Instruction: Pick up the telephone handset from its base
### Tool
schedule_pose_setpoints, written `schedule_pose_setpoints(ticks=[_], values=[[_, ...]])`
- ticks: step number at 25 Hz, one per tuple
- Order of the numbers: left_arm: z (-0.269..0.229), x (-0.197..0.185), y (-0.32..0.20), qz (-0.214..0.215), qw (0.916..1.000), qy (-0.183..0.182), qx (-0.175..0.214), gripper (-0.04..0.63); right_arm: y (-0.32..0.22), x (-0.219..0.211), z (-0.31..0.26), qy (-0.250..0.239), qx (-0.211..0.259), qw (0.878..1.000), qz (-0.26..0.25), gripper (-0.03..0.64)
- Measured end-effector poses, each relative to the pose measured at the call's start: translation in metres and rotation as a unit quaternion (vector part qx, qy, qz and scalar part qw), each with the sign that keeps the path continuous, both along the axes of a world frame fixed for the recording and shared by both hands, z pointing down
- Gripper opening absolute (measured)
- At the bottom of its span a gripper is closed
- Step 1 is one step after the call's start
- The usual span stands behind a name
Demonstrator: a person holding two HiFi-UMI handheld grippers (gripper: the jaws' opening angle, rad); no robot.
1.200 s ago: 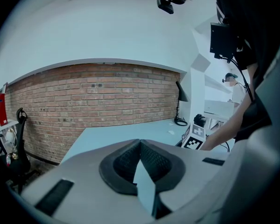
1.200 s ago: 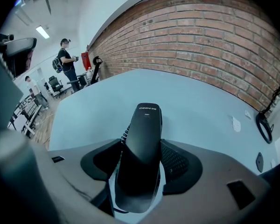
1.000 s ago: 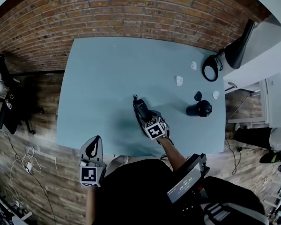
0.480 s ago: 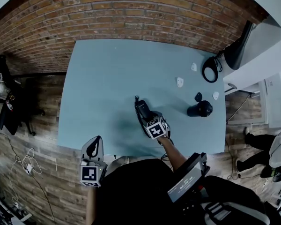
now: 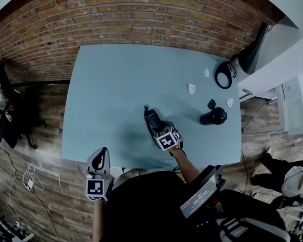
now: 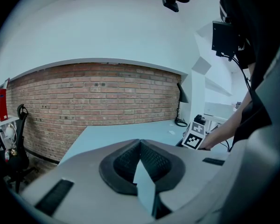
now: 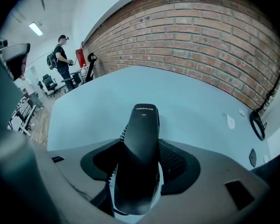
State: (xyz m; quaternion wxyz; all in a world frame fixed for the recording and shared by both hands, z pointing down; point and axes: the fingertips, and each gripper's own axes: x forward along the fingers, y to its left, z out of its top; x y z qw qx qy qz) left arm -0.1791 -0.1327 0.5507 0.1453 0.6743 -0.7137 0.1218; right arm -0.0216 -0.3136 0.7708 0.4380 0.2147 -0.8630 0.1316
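Head view: one handset (image 5: 151, 118), two tools (image 5: 100, 159) (image 5: 157, 128)

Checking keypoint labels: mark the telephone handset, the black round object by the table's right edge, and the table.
telephone handset (image 7: 142, 143), right gripper view, middle of its black back.
black round object (image 5: 213, 117), head view, its domed top.
table (image 5: 111, 95), head view, bare blue top.

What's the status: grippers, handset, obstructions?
Right gripper shut on handset, over the table. Left gripper shut, empty, off the near edge. Nothing near the handset blocks a lift.
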Motion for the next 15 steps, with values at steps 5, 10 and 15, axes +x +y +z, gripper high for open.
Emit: schedule_pose_setpoints(ticks=[5, 10, 15], values=[[0.0016, -0.0001, -0.0001, 0.005, 1.0000, 0.002, 0.000, 0.014, 0.0023, 0.0025, -0.0007, 0.019, 0.020, 1.000, -0.012, 0.244], [0.0050, 0.0004, -0.0025, 0.008, 1.0000, 0.004, -0.004, 0.014, 0.0007, 0.0010, 0.0017, 0.043, 0.042, 0.998, -0.032, 0.245], [0.0028, -0.0054, -0.0060, 0.008, 1.0000, 0.004, -0.002, 0.014, -0.0046, -0.0030, -0.0063, 0.075, 0.104, 0.990, -0.064, 0.244]])
